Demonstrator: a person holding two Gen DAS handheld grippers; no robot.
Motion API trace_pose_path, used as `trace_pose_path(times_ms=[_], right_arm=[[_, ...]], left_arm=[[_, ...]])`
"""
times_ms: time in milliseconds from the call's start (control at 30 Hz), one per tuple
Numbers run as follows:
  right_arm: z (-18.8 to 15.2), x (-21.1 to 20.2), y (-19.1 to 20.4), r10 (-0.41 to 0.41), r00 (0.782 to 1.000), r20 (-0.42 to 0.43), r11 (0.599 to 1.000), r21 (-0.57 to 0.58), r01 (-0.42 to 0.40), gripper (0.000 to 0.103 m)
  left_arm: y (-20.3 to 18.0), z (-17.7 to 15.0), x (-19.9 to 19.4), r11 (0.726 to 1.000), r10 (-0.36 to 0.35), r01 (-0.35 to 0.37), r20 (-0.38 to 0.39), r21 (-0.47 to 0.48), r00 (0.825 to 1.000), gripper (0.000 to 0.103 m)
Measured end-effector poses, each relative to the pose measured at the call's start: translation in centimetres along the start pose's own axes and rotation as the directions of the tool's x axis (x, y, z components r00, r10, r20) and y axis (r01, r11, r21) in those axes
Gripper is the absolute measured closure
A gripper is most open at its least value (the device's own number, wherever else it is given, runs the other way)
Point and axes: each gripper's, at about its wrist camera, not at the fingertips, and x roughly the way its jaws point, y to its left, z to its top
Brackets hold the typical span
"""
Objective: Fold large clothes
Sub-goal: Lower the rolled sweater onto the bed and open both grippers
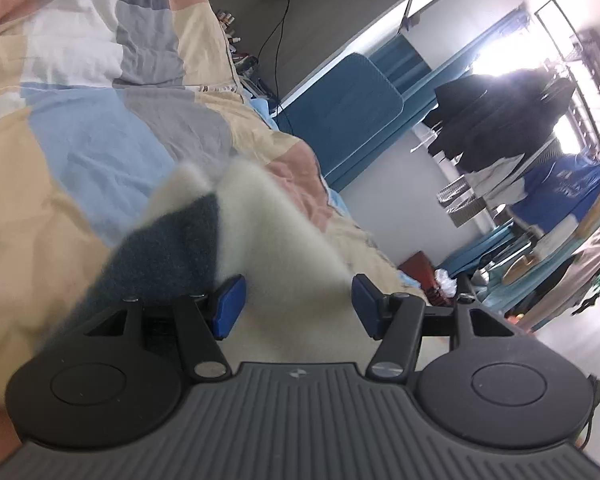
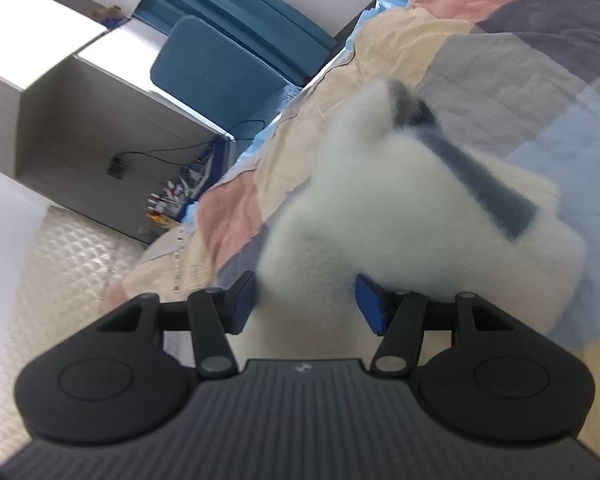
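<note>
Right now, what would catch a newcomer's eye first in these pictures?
A fluffy white garment with a dark band lies blurred on the patchwork quilt, just ahead of both hand-held grippers. Beyond the bed, dark clothes hang against a bright window.

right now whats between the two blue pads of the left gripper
In the left wrist view, the fluffy white garment with a dark grey panel runs between the left gripper pads; the jaws stand apart, not pinching it.

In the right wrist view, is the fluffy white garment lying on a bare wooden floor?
No, the fluffy white garment rests on a patchwork bedspread of pink, beige, grey and blue blocks.
</note>
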Motion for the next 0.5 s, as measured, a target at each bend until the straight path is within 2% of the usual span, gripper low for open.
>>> trace_pose_path(times_ms=[133,267,500], right_arm=[[0.3,3.4,0.4,-0.043,0.999,-0.006,0.996,-0.075,0.042,0.049],[-0.2,6.1,1.1,-0.101,0.995,0.012,0.981,-0.167,0.102,0.048],[-1.4,8.6,2.0,-0.148,0.984,0.101,0.935,-0.311,0.173,0.048]], left_arm=[[1.2,0.7,3.5,0.998,0.038,-0.038,-0.008,0.049,0.999,0.039],[1.9,1.0,6.0,0.994,0.048,-0.045,-0.029,0.095,0.998,0.039],[2.1,1.0,8.1,0.985,0.064,-0.053,-0.057,0.165,0.996,0.039]])
